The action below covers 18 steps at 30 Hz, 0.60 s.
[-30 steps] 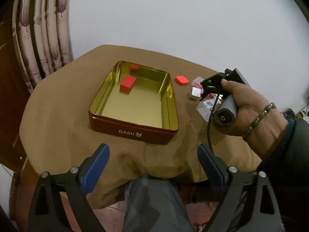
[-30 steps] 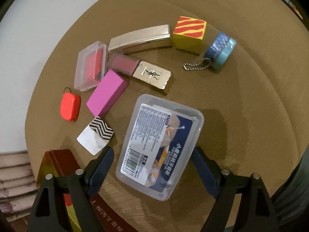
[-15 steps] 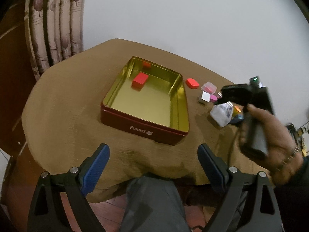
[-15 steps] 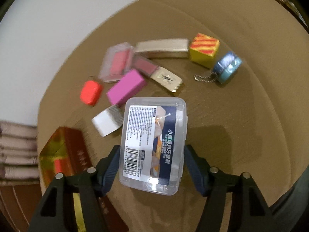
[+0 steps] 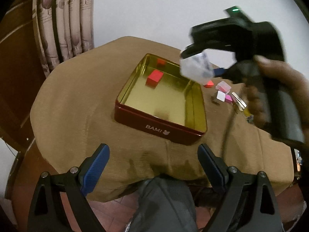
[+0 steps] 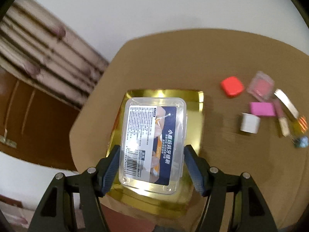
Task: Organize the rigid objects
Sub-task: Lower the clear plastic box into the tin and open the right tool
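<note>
My right gripper (image 6: 151,166) is shut on a clear plastic box (image 6: 153,143) with a printed label, its blue pads pressing both long sides. The box hangs in the air above the gold-lined red tin (image 6: 197,116). In the left wrist view the same box (image 5: 196,67) floats over the tin's far right corner, and the tin (image 5: 160,129) holds two red blocks (image 5: 154,78). My left gripper (image 5: 153,162) stands open and empty near the table's front edge, short of the tin.
Right of the tin lie a red case (image 6: 231,86), a pink clear box (image 6: 261,86), a magenta block (image 6: 262,108), a white block (image 6: 249,123), a gold bar (image 6: 285,102) and a yellow striped block (image 6: 301,123). Curtains (image 5: 63,19) hang at the back left. A knee (image 5: 164,203) shows below the table edge.
My right gripper closed on the clear box, lifted it off the table and carried it left over the tin, rolling as it went. The left gripper barely shifted.
</note>
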Each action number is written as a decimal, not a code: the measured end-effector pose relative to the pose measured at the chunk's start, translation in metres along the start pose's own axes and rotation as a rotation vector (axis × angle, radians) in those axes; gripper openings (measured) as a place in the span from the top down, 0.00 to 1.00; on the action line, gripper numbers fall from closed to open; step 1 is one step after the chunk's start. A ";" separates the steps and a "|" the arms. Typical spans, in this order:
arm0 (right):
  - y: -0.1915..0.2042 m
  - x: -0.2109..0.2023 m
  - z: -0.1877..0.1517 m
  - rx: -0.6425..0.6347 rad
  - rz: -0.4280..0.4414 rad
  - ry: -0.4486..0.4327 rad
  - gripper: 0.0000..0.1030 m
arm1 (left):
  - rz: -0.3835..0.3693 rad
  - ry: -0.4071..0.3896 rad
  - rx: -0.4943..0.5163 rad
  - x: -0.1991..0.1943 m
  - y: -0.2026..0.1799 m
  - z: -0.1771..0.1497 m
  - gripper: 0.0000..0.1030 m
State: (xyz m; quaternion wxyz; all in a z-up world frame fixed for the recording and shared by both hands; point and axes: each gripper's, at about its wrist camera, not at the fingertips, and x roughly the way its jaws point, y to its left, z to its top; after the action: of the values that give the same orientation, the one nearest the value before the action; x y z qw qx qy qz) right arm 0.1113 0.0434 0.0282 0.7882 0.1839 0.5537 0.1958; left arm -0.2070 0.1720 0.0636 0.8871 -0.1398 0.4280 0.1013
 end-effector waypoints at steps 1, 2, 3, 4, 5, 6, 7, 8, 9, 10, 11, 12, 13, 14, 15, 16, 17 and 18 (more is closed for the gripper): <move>0.001 0.016 0.004 0.002 -0.012 0.027 0.35 | 0.006 0.003 0.001 0.001 0.001 0.000 0.13; 0.003 0.020 0.007 0.007 -0.015 0.043 0.35 | 0.010 0.003 0.001 0.002 0.002 0.000 0.13; 0.001 0.035 0.010 0.017 -0.032 0.070 0.35 | 0.013 0.003 0.002 0.002 0.002 0.001 0.13; 0.002 0.045 0.014 0.019 -0.051 0.081 0.35 | 0.016 0.005 0.004 0.003 0.003 0.001 0.13; 0.002 0.053 0.016 0.017 -0.064 0.089 0.35 | 0.018 0.007 0.004 0.004 0.003 0.001 0.13; 0.001 0.064 0.017 0.017 -0.078 0.101 0.35 | 0.018 0.007 0.005 0.006 0.004 0.001 0.13; -0.001 0.072 0.018 0.020 -0.087 0.117 0.35 | 0.017 0.008 0.006 0.006 0.004 0.001 0.13; -0.001 0.081 0.018 0.028 -0.094 0.131 0.35 | 0.019 0.009 0.008 0.006 0.005 0.001 0.13; -0.001 0.089 0.019 0.036 -0.103 0.141 0.35 | 0.021 0.009 0.011 0.006 0.004 0.001 0.13; 0.000 0.098 0.019 0.033 -0.115 0.144 0.35 | 0.028 0.008 0.014 0.007 0.003 0.000 0.13; 0.003 0.105 0.026 0.036 -0.123 0.153 0.35 | 0.033 0.007 0.016 0.008 0.002 0.000 0.13; 0.004 0.112 0.027 0.041 -0.128 0.159 0.35 | 0.041 0.008 0.022 0.009 0.001 0.000 0.13; 0.008 0.112 0.027 0.030 -0.154 0.149 0.35 | 0.044 0.010 0.026 0.009 0.001 -0.001 0.13; 0.013 0.110 0.026 0.021 -0.167 0.141 0.35 | 0.050 0.014 0.028 0.010 0.000 -0.001 0.13; 0.014 0.116 0.027 0.017 -0.164 0.140 0.35 | 0.053 0.019 0.027 0.011 -0.001 -0.002 0.13; 0.017 0.120 0.028 0.030 -0.123 0.150 0.35 | 0.054 0.024 0.025 0.013 0.000 -0.002 0.13; 0.018 0.123 0.028 0.045 -0.104 0.164 0.35 | 0.056 0.027 0.021 0.013 0.000 -0.002 0.13; 0.022 0.129 0.028 0.053 -0.120 0.184 0.34 | 0.062 0.027 0.019 0.014 0.000 -0.002 0.13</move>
State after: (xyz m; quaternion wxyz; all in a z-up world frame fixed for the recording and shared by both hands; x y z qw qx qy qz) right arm 0.1752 0.1260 -0.0548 0.7393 0.1525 0.6386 0.1494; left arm -0.2002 0.1720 0.0514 0.8790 -0.1192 0.4451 0.1229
